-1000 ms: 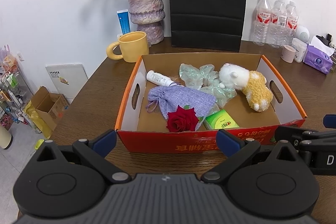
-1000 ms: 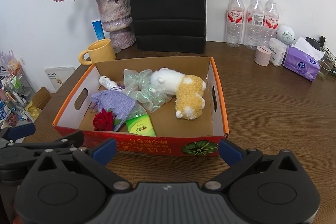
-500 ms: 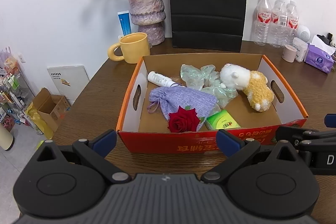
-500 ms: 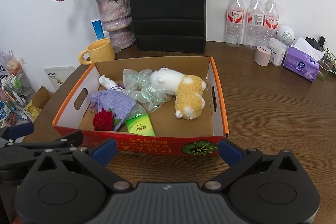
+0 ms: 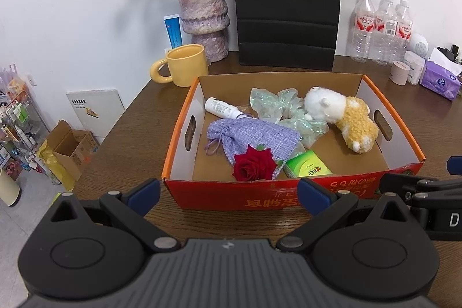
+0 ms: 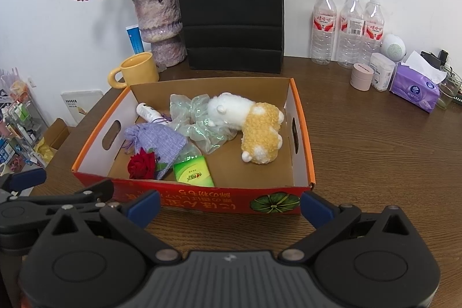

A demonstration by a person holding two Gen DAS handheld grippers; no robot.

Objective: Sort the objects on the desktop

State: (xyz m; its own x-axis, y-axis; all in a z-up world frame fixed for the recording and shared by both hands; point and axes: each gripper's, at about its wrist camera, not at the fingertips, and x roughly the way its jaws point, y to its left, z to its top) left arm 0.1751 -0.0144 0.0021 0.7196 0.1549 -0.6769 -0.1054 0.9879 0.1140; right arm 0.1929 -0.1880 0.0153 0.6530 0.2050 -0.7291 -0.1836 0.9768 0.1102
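Our left claw (image 5: 228, 194) is spread wide with nothing in it, and our right claw (image 6: 229, 205) is spread wide and bare too. Both hang low over the wooden surface (image 6: 375, 163), just in front of the red cardboard box (image 5: 260, 197). We think we hold them back here so we can see into the whole box.

Inside the box the things lie close together. A red rose (image 5: 254, 167) rests on a purple cloth pouch (image 5: 251, 137) near the front wall. A green packet (image 5: 307, 168) sits just beside the rose. A white tube (image 5: 221, 108) lies at the back left. A crinkly clear bag (image 5: 286, 113) lies in the middle, touching a white and yellow plush toy (image 5: 343, 117) on the right.

Outside the box, a yellow mug (image 5: 184, 65), a vase of dried roses (image 5: 202, 16), a black paper bag (image 5: 286, 5), three water bottles (image 6: 348, 28) and a purple tissue pack (image 6: 414, 90) stand along the wall.

This could mean the small things are already gathered in the box, or that they wait there to be taken out. We cannot tell which.
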